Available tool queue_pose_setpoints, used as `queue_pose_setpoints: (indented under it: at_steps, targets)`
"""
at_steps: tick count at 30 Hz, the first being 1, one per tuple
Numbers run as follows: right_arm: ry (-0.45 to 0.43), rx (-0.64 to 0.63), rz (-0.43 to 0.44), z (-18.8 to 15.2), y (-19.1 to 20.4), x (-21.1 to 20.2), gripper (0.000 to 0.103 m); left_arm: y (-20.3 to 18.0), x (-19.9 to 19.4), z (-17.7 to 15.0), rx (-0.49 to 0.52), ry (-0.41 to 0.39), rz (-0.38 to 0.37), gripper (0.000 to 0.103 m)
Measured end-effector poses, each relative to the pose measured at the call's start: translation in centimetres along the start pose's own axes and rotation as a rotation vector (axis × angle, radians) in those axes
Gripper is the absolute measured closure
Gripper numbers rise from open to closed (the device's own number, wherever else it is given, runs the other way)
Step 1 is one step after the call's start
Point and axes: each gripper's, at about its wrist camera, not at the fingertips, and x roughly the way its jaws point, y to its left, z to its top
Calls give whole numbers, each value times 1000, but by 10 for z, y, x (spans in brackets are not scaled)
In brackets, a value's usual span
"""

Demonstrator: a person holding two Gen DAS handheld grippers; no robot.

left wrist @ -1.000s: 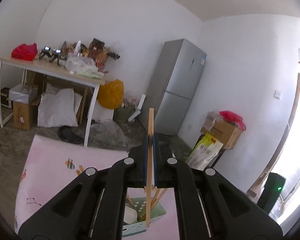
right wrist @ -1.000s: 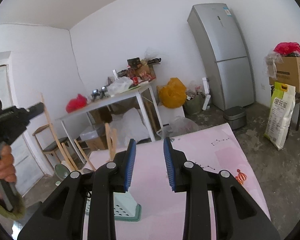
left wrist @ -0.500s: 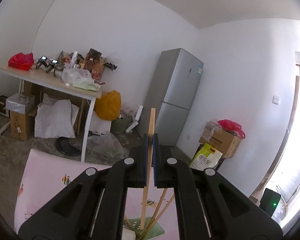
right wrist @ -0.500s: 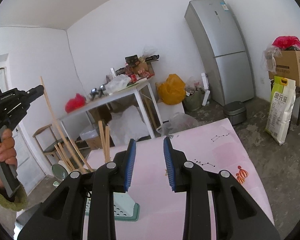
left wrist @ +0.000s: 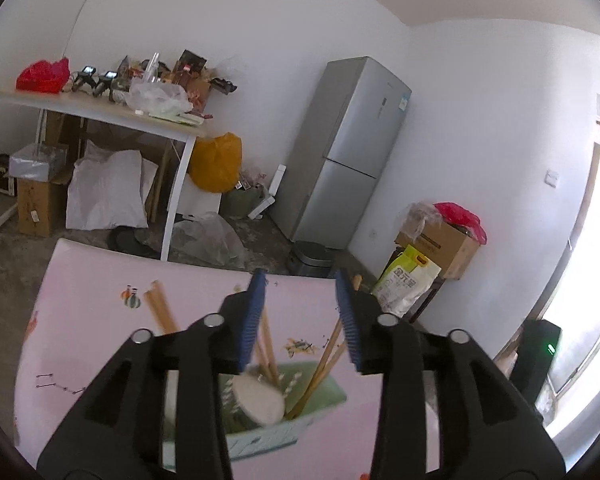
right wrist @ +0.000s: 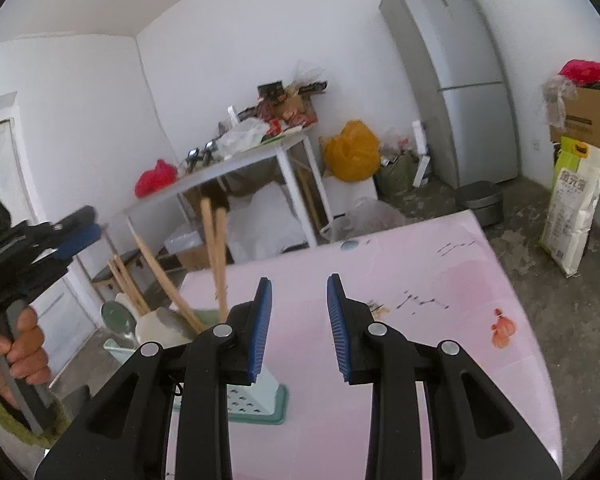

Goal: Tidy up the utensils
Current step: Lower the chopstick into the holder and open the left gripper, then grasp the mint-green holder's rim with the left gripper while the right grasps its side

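A pale green utensil holder stands on the pink table with several wooden chopsticks and a white spoon leaning in it. My left gripper hovers just above the holder; its jaws are opening and nothing is between the blue pads. In the right wrist view the same holder sits at lower left with its chopsticks sticking up. The left gripper hangs beside them, held by a hand. My right gripper is open and empty over the table.
Beyond the pink table are a cluttered white table, a grey fridge, an orange bag, a dark pot on the floor, a cardboard box and a yellow-green sack.
The left gripper's jaws have parted and let go of the wooden chopstick, which now rests in the green holder. The left gripper has dipped toward the holder. The right gripper looks unchanged.
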Motion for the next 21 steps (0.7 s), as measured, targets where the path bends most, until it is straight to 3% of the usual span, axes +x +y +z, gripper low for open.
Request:
queue_pose_setpoints:
  at_steps: [4, 8, 16, 21]
  targets:
    - [59, 9, 43, -6, 9, 15, 67, 7, -35, -20, 56, 1, 17, 43]
    - [151, 68, 128, -14, 12, 36, 61, 20, -59, -51, 112, 53, 64, 30]
    - [271, 211, 256, -24, 14, 69, 56, 73, -48, -106, 72, 149, 245, 22]
    - [318, 218, 247, -29, 22, 82, 54, 91, -26, -116, 45, 150, 254, 21]
